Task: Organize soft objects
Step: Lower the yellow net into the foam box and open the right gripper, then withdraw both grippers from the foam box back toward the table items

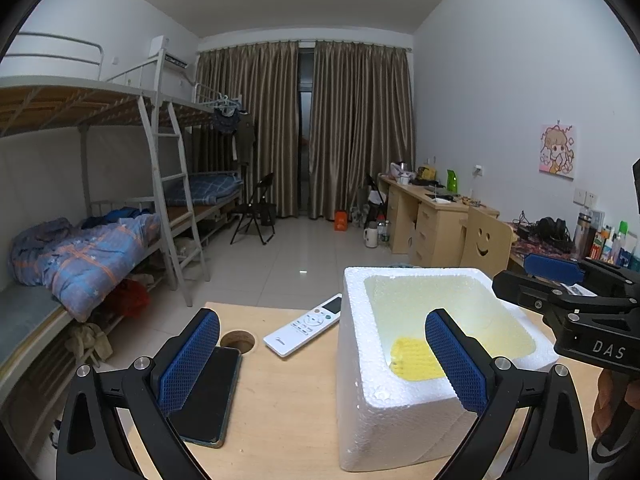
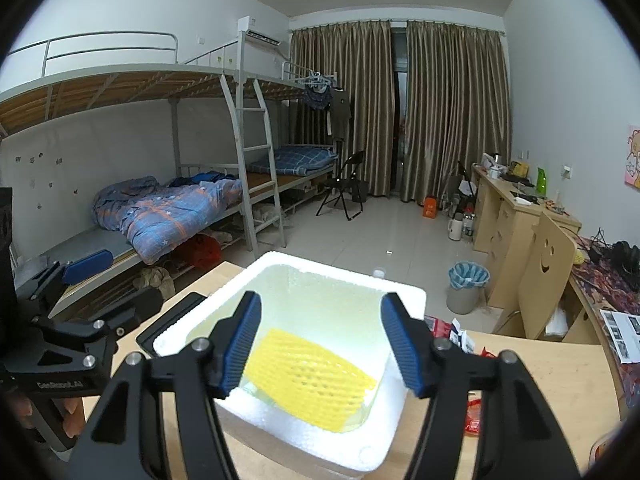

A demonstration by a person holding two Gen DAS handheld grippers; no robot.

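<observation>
A white foam box [image 2: 344, 277] stands on the wooden table [image 2: 552, 376]. A yellow foam net sleeve [image 2: 316, 376] lies flat on the box's bottom. My right gripper [image 2: 322, 348] hangs open over the box, its blue pads clear of the sleeve. In the left wrist view the same box [image 1: 400, 404] sits in front and to the right, with the sleeve [image 1: 412, 360] partly hidden behind a finger. My left gripper [image 1: 324, 364] is open and empty, with its right pad over the box's near wall.
A dark phone [image 1: 208, 392], a round cable hole [image 1: 238, 340] and a white remote [image 1: 306, 324] lie left of the box. Red wrappers [image 2: 472, 416] lie to its right. Beyond the table's edge are a smiley-back chair [image 2: 548, 280] and a bin [image 2: 466, 284].
</observation>
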